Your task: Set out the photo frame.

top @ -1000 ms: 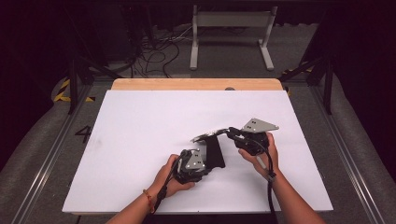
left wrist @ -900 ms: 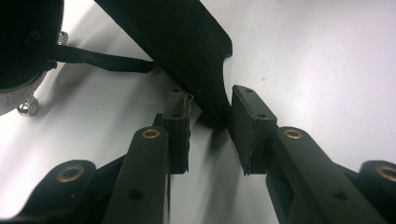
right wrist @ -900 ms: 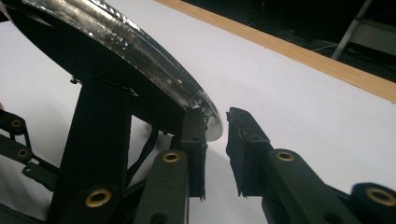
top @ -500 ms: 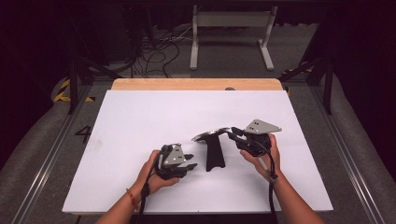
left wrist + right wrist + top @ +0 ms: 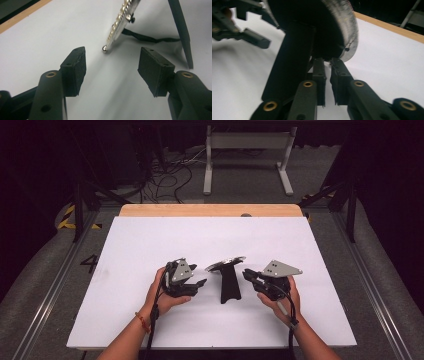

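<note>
Forearms entering from the bottom edge of the high view, angled inward toward mid-frame. Left hand (image 5: 162, 295) wrapped around the left gripper (image 5: 199, 284) at lower centre-left, pointing right; jaws just opened further, pads (image 5: 75, 71) standing well apart with nothing between them. Right hand (image 5: 282, 297) at lower centre-right, gripping the right gripper (image 5: 246, 273), pointing left; jaws just closed further, pads (image 5: 319, 75) near-parallel with only a thin slit left between. A red band at the left wrist.
</note>
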